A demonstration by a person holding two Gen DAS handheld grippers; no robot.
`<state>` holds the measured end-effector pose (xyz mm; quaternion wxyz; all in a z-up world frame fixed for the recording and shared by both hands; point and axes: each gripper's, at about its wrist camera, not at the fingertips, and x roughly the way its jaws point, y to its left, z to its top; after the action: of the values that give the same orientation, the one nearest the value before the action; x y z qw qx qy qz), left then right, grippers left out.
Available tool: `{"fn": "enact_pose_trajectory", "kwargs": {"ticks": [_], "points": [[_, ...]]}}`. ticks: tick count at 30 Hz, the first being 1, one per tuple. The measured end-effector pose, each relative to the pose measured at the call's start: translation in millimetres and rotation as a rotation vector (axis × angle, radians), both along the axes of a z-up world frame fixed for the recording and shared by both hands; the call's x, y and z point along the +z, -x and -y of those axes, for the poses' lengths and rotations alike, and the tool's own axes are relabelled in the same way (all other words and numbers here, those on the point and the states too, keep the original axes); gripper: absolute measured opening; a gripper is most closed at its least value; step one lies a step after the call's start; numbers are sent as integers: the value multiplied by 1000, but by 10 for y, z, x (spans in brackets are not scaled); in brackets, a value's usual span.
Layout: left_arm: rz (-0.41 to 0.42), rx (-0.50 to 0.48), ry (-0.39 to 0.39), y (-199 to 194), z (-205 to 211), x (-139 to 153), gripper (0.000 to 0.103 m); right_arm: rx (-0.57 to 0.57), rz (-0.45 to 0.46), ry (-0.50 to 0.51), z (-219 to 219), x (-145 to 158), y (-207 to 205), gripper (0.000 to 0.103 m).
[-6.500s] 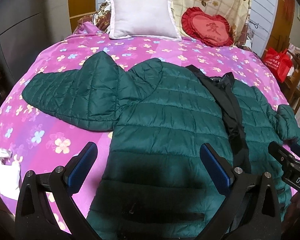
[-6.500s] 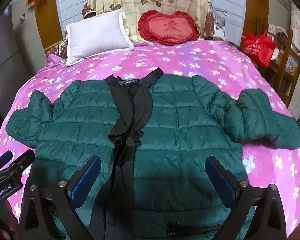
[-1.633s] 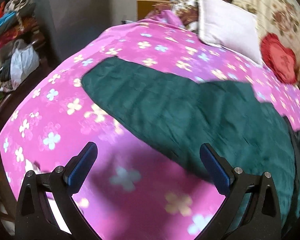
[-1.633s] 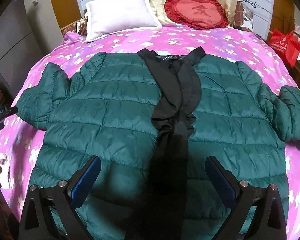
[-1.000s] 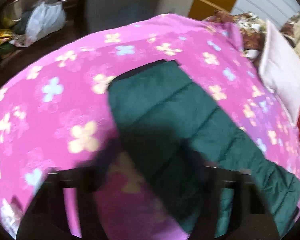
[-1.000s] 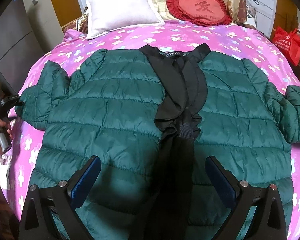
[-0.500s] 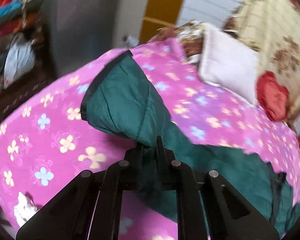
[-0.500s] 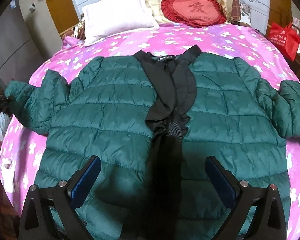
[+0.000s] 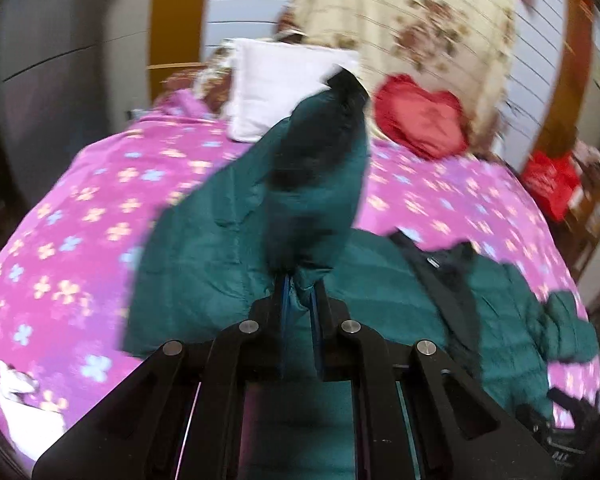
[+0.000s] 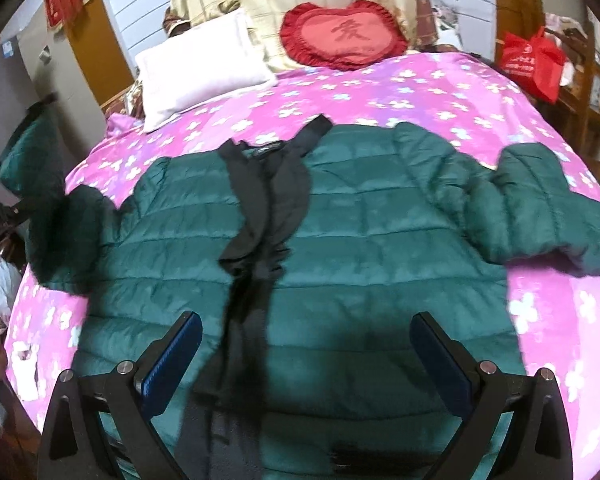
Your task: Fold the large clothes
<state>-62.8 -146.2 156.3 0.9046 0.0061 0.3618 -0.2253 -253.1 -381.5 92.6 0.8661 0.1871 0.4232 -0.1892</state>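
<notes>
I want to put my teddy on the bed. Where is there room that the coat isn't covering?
Bare pink bedspread lies between the green jacket collar and the two pillows, the white pillow and the red heart cushion. The middle is crowded with jacket, one sleeve lifted by the left gripper.

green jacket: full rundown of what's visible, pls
The green jacket is a dark green, horizontally quilted puffer, shiny like nylon, with black lining and collar folded open down the front. It lies front-up, spread across the pink floral bedspread, collar toward the pillows. One sleeve rests bent on the bedspread. The other sleeve is raised off the bed, clamped in the left gripper, black cuff uppermost. The right gripper hovers open above the hem, not touching.
</notes>
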Motion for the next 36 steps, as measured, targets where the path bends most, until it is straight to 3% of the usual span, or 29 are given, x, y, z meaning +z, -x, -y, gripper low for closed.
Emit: {"fn": "enact_pose_trajectory", "kwargs": {"ticks": [6,11,13,16,17,18,20,24,28,31,32,33,34,36], "points": [[-69,-153,-61,368,777,-416,9,-50,-20,-36,275,-88,177,103],[-202,-238,-114,471,1225,-906,9,-65,-35,-62,408,-178,266,103],[-280,-278,-91,509,1318,-1075,12,-66,-41,-65,428,-204,281,103],[-319,-335,-18,615,1299,-1042,17,-77,-43,-82,477,-218,289,103],[-324,-354,-5,649,1274,-991,26,-80,-37,-92,492,-209,286,103],[-323,-370,7,679,1237,-924,35,-80,-32,-99,499,-202,276,103],[-269,-390,7,775,1089,-714,42,-61,-19,-126,484,-180,224,103],[-104,-331,-81,849,749,-315,58,-9,6,-173,345,-147,4,103],[-17,-241,-109,683,317,-187,58,53,9,-162,176,-178,-342,103],[-18,-135,-112,481,-31,-234,59,57,-23,-145,159,-304,-654,102],[-31,-110,-107,425,-141,-271,59,46,-35,-139,170,-367,-733,99],[-50,-82,-102,369,-223,-313,59,39,-37,-137,187,-418,-791,77],[-73,-53,-97,310,-330,-360,59,42,-31,-154,200,-461,-838,45],[-100,-22,-92,229,-461,-427,58,46,2,-225,253,-488,-850,31]]}}
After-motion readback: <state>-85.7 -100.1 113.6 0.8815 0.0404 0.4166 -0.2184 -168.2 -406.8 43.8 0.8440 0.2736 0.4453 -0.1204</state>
